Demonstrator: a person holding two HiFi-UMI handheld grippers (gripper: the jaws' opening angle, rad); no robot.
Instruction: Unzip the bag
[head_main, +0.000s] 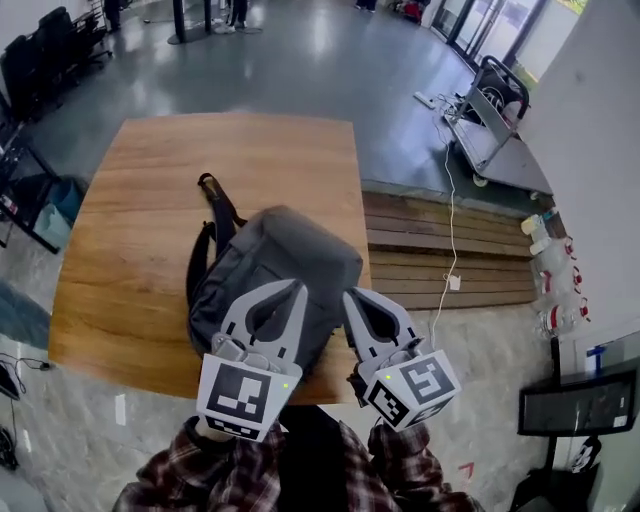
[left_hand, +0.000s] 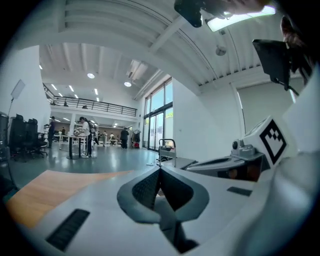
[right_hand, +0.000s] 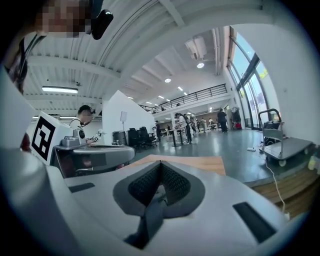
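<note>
The left gripper (head_main: 297, 288) is shut tight, with nothing in it. The right gripper (head_main: 351, 295) is shut tight too, and empty. Both hang just over the near end of the grey bag (head_main: 285, 255). The bag lies on the wood surface (head_main: 140, 200), by its near edge. Past the bag is a shiny grey floor (head_main: 300, 60). Right of the bag are wood planks (head_main: 440, 245), and farther off a cart (head_main: 490, 115).

A glossy grey floor (head_main: 300, 60) surrounds a square wooden table (head_main: 130, 220). A slatted timber platform (head_main: 440, 250) lies beside it, and a flatbed trolley (head_main: 495, 125) stands near the white wall (head_main: 590, 150). Black office chairs (head_main: 45, 55) stand far left. Tall windows (left_hand: 157, 122), a railed mezzanine (left_hand: 85, 104) and what seem recessed ceiling lights (left_hand: 90, 75) show beyond.
</note>
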